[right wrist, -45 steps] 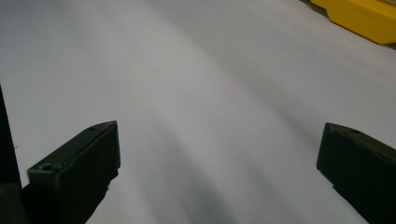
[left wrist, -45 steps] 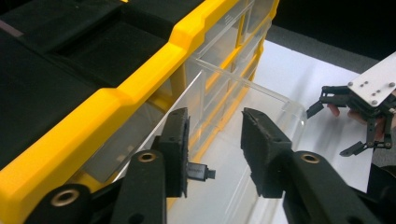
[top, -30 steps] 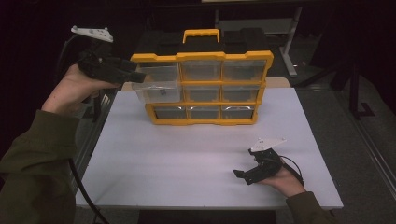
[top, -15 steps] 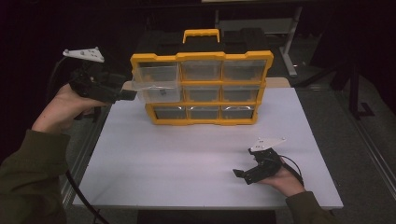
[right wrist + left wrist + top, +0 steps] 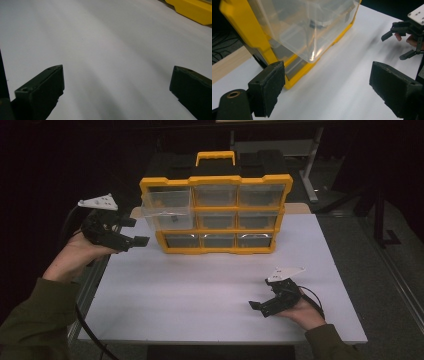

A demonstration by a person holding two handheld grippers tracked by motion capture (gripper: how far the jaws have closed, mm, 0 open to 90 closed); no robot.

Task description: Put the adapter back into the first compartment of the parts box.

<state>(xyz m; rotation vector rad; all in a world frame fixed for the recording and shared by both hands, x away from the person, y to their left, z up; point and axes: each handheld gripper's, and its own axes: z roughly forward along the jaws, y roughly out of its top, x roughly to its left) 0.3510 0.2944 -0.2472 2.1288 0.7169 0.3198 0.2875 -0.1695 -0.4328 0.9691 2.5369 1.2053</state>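
Observation:
A yellow organizer with clear drawers stands at the back of the white table. Its top-left drawer is pulled out toward me, and a small dark item lies inside. My left gripper hovers open just left of the organizer, apart from the drawer. In the left gripper view the drawer juts out ahead of the open left gripper, the dark item showing through its wall. My right gripper rests open and empty near the table's front right; the right gripper faces bare table.
The organizer has a yellow carry handle on top. Behind the table, dark stands and a metal frame fill the background. A corner of the organizer shows far off in the right gripper view. The other gripper appears in the left gripper view.
My left gripper has drawn back from the pulled-out drawer, going left and down, and stands open. The right gripper has stayed put.

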